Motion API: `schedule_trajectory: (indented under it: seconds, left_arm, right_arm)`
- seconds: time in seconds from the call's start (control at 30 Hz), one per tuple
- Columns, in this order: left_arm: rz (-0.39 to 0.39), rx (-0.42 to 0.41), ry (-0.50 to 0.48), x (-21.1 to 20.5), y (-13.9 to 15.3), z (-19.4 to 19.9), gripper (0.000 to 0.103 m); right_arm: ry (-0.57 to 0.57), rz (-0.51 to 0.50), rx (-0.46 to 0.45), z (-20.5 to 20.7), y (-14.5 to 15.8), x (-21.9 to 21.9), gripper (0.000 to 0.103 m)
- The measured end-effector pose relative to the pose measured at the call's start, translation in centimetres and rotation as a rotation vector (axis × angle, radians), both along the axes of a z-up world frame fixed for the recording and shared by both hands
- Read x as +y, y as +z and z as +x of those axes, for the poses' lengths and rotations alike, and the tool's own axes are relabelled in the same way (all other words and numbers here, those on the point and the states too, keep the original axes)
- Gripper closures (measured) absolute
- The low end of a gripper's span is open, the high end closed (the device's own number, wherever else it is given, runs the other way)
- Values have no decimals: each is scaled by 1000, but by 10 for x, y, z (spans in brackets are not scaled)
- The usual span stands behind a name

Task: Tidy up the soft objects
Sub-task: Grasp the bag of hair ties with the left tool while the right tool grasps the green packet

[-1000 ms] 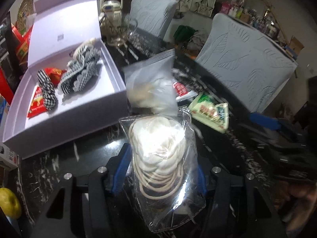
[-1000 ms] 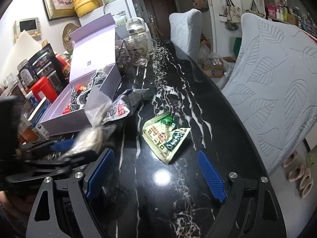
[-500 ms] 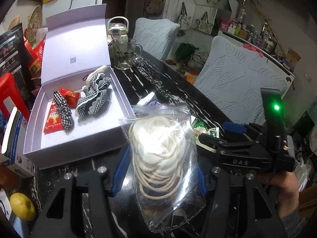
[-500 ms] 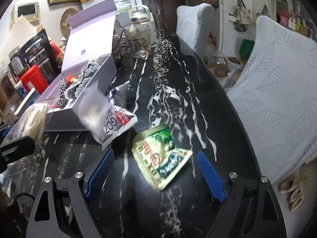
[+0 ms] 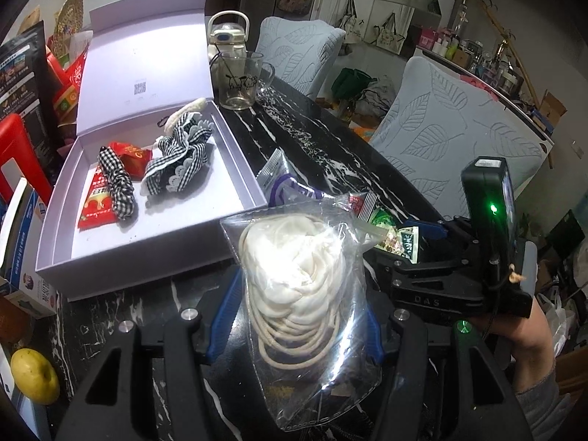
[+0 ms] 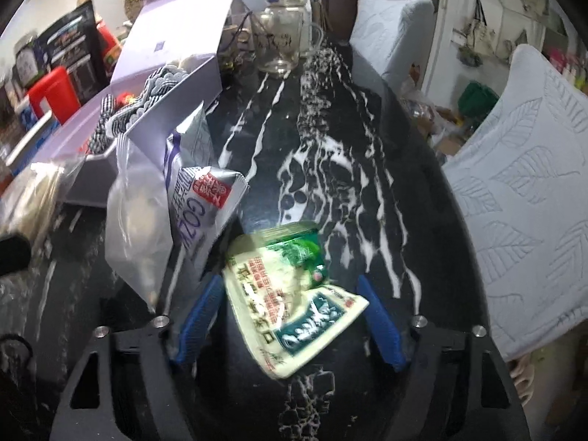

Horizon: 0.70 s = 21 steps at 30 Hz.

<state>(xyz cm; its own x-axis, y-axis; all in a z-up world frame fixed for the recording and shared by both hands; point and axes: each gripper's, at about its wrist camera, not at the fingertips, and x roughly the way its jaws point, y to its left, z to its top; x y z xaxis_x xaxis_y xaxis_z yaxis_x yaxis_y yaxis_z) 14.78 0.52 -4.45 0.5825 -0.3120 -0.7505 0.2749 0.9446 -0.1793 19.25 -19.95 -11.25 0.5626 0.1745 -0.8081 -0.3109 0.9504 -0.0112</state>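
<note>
My left gripper (image 5: 296,325) is shut on a clear bag of white hair ties (image 5: 297,283) and holds it above the black marble table, just right of the open lavender box (image 5: 235,161). The box holds checked scrunchies (image 5: 176,158) and red packets (image 5: 96,205). My right gripper (image 6: 290,325) is open, its blue pads on either side of a green and white snack packet (image 6: 290,290) that lies on the table. In the left wrist view the right gripper (image 5: 422,235) sits at the right beside the bag.
A purple and white pouch (image 6: 200,198) and another clear bag (image 6: 136,228) lean against the box. A glass mug (image 5: 239,81) and a bottle (image 5: 228,36) stand behind it. A yellow fruit (image 5: 35,376) lies at the near left. Chairs (image 6: 522,191) line the table's right edge.
My right gripper has moved forward to the green packet, which now lies between its open pads. My left gripper has lifted the bag of hair ties and pulled back from the box.
</note>
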Motion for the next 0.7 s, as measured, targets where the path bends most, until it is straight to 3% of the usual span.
schedule_trajectory:
  seconds: [0.27, 0.7]
  left_arm:
    - [-17, 15, -4, 4, -4, 0, 46]
    - [-46, 31, -16, 6, -8, -9, 46]
  right_arm:
    - [13, 4, -8, -20, 1, -6, 48]
    - [-114, 31, 30, -72, 5, -22, 49]
